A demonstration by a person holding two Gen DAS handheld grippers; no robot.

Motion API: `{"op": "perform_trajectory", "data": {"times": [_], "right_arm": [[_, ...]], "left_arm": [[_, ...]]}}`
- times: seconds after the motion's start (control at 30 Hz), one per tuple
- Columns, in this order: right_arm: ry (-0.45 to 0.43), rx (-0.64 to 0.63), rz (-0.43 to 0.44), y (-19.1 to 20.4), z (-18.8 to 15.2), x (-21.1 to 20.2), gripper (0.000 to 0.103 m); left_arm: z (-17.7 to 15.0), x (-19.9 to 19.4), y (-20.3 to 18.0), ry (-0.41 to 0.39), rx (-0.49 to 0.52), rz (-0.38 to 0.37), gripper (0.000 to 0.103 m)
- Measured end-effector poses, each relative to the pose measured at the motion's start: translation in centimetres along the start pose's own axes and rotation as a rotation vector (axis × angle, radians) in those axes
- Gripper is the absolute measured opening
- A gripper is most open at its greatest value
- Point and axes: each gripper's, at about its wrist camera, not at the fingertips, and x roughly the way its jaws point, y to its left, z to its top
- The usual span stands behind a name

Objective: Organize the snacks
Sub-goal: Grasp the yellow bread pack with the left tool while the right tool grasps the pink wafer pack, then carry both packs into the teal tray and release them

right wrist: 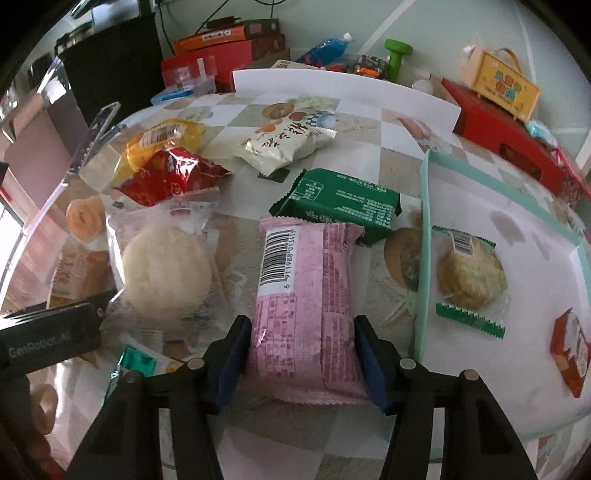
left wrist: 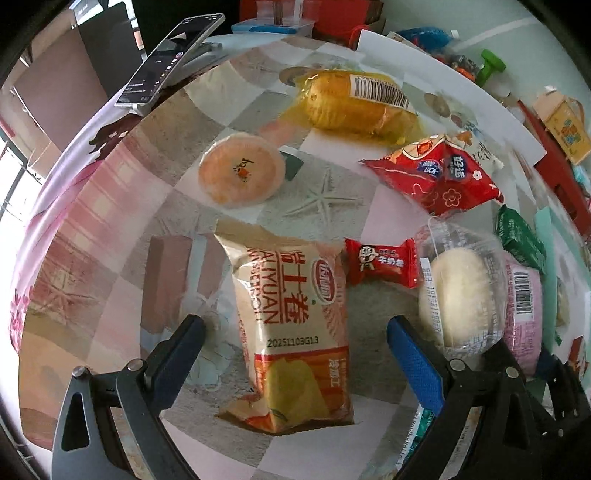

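Daylit room: patchwork-print tablecloth (left wrist: 110, 229) on the table, pale floor (right wrist: 436, 22) beyond.

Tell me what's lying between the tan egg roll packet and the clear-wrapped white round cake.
A small red candy packet lies between the tan egg roll packet and the white round cake, touching the tan packet's upper corner. The left wrist view shows it.

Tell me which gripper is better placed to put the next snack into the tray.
Right. The right gripper already has its pads against the pink packet, with the tray just beside it. The left gripper only straddles the beige roll packet, jaws wide.
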Motion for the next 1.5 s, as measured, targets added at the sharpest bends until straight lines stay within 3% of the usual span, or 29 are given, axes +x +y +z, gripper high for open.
{"op": "perform_trajectory", "data": {"times": [0.07,0.23,0.3,0.37,0.63,0.87,1.1,1.5], "right_arm": [[-0.002,-0.006,-0.006,0.1,0.0,-0.1,0.059],[-0.009,-0.001,-0.002,0.0,0.0,-0.3,0.052],[-0.014,-0.004,-0.001,0.0,0.1,-0.4,0.050],[-0.026,-0.006,0.000,0.2,0.3,-0.7,0.049],[-0.096,0.004,0.021,-0.1,0.8,-3.1,0.048],[-0.174,0.026,0.034,-0.5,1.2,-5.6,0.048],[-0.192,0.057,0.040,-1.4,1.4,-6.4,0.048],[-0.241,0.205,-0.002,-7.5,2.0,-8.1,0.048]], "left_arm": [[-0.1,-0.1,-0.1,-0.003,0.002,-0.003,0.095],[-0.1,-0.6,-0.9,-0.031,0.035,0.013,0.067],[0.0,-0.8,-1.0,-0.042,0.037,0.018,0.049],[0.0,-1.0,-0.9,-0.048,0.026,0.003,0.041],[0.7,-3.2,-0.1,-0.135,0.010,-0.026,0.039],[1.2,-6.3,0.2,-0.267,0.004,-0.022,0.038],[1.1,-8.5,-1.0,-0.339,0.030,-0.059,0.038],[0.6,-12.4,-9.7,-0.459,0.244,-0.217,0.038]]}}
